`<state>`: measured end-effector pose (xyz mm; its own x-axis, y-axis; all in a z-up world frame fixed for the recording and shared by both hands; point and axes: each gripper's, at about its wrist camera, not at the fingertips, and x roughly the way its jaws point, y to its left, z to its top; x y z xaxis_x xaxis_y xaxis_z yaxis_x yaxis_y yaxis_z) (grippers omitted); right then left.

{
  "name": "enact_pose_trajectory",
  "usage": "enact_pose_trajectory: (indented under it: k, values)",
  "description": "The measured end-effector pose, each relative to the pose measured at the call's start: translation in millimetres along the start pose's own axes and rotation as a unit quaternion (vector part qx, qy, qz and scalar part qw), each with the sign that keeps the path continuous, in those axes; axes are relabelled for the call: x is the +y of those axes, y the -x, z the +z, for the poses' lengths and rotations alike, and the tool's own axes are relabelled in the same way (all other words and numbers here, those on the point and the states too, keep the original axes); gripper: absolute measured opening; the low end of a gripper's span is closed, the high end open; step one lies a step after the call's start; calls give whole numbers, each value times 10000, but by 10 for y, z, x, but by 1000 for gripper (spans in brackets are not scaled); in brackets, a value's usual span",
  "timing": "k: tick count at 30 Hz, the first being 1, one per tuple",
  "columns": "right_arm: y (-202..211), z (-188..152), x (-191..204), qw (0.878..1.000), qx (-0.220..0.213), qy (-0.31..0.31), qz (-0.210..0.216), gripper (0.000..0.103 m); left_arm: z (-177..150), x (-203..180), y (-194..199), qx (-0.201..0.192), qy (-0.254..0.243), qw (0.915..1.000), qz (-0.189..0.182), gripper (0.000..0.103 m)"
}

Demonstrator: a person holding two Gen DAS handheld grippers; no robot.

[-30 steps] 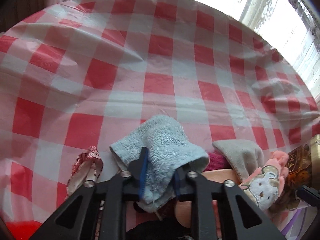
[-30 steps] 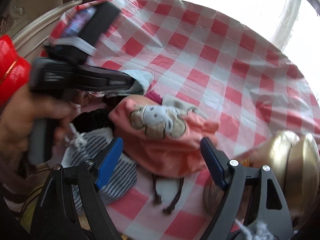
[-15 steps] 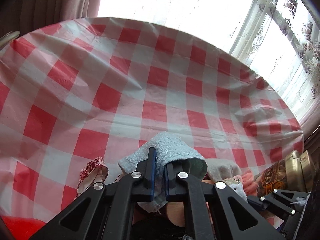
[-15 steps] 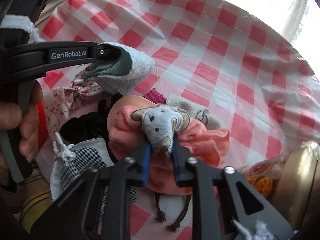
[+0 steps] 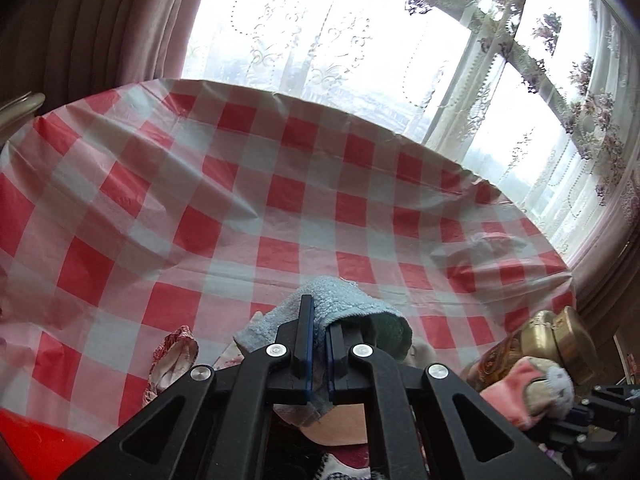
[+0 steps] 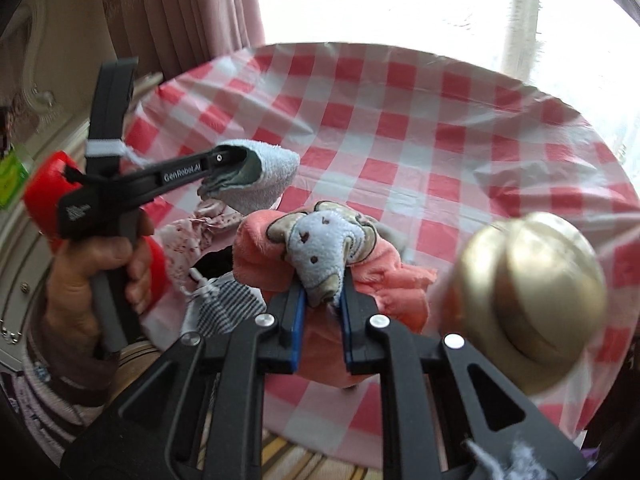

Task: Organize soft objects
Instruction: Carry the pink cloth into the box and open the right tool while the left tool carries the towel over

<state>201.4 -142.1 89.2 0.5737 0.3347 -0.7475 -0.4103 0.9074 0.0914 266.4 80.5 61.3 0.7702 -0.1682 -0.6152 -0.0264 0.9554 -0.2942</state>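
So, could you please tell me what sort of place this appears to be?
Probably a home dining area: a round table under a red-checked tablecloth, lace curtains at a window, and heavy pink drapes.

Counter covered by a red-and-white checked cloth [image 5: 280,200], creased, with a raised wrinkle toward its right edge. Gold-coloured tin [image 6: 532,300] stands at the counter's near right corner, blurred in the right wrist view. Lace curtain [image 5: 360,40] hangs across the bright window beyond the counter. Heavier pink drape [image 5: 100,28] hangs at the left.
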Motion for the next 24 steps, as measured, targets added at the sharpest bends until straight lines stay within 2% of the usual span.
enact_pose_trajectory:
  k: [7, 14, 19, 24]
  values:
    - [636, -357, -284, 9990, -211, -354, -157, 18, -76, -201, 338, -174, -139, 9993, -304, 5]
    - [1234, -960, -671, 9934, -213, -903, -674, 18, -253, -629, 804, -339, -441, 9958, -727, 4]
    - [1564, -1462, -980, 9861, -88, -1337, -982, 18, -542, -1015, 1011, -190, -693, 9908, -1149, 4]
    - [1757, -1999, -1269, 9766, 162, -1763, -1218, 18, -836, -1490, 1170, 83, -1004, 9812, -1644, 4]
